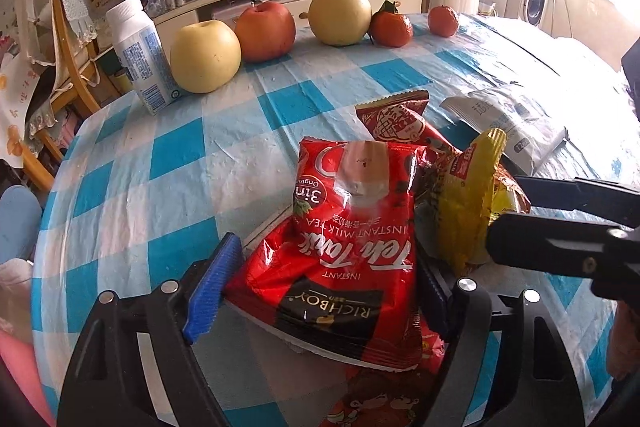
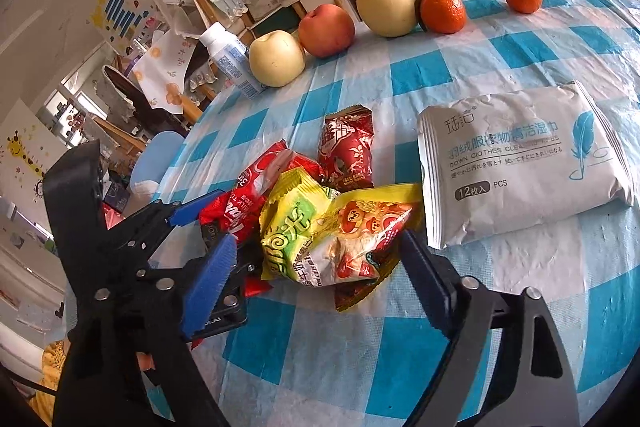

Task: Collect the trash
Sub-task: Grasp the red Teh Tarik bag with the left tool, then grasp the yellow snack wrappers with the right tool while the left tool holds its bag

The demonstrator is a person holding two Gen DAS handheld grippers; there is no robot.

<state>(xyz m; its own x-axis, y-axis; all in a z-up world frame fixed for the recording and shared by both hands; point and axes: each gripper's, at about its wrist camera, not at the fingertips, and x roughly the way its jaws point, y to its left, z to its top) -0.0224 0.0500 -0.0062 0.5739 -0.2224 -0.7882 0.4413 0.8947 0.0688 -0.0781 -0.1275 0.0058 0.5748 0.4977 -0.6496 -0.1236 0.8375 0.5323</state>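
A pile of snack wrappers lies on the blue-and-white checked tablecloth (image 1: 168, 155). My left gripper (image 1: 320, 287) has its jaws closed against a red Teh Tarik milk tea packet (image 1: 344, 259). A small red wrapper (image 1: 400, 119) lies just beyond it. My right gripper (image 2: 316, 259) has its jaws around a yellow snack wrapper (image 2: 320, 239), which also shows in the left wrist view (image 1: 472, 203). The red packet (image 2: 248, 195) and the small red wrapper (image 2: 348, 151) show in the right wrist view too. The right gripper's black fingers (image 1: 560, 243) reach in from the right.
A grey wet-wipes pack (image 2: 520, 163) lies right of the pile. At the table's far edge stand a white bottle (image 1: 140, 55), two pale yellow apples (image 1: 206, 57), a red apple (image 1: 266, 31) and two tangerines (image 1: 392, 27). Chairs and a cluttered sideboard lie beyond.
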